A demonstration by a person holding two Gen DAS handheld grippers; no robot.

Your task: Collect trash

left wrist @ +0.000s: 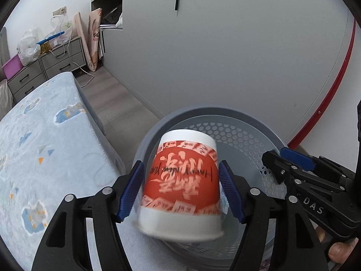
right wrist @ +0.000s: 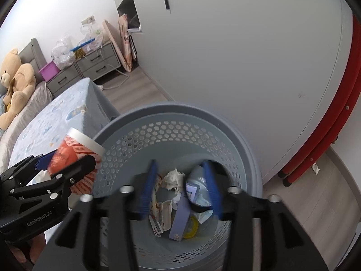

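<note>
A red and white paper cup (left wrist: 182,180) hangs upside down between the blue pads of my left gripper (left wrist: 180,167), over the near left rim of a grey perforated bin (left wrist: 203,111). The cup looks blurred while the fingers are sharp, and slight gaps show at its sides. In the right wrist view the cup (right wrist: 76,149) and left gripper (right wrist: 61,164) sit at the bin's left rim. My right gripper (right wrist: 180,189) stands open above the bin (right wrist: 171,108), nothing pressed between its pads. Inside lie a crumpled tissue (right wrist: 173,178), a purple card (right wrist: 180,221) and wrappers.
A bed with a light blue sheet (left wrist: 45,146) borders the bin on the left. A white wardrobe (left wrist: 225,45) stands right behind it, with a red frame (right wrist: 338,113) at the right. Grey drawers (left wrist: 61,56) stand far back. A paper scrap (right wrist: 315,169) lies on the floor.
</note>
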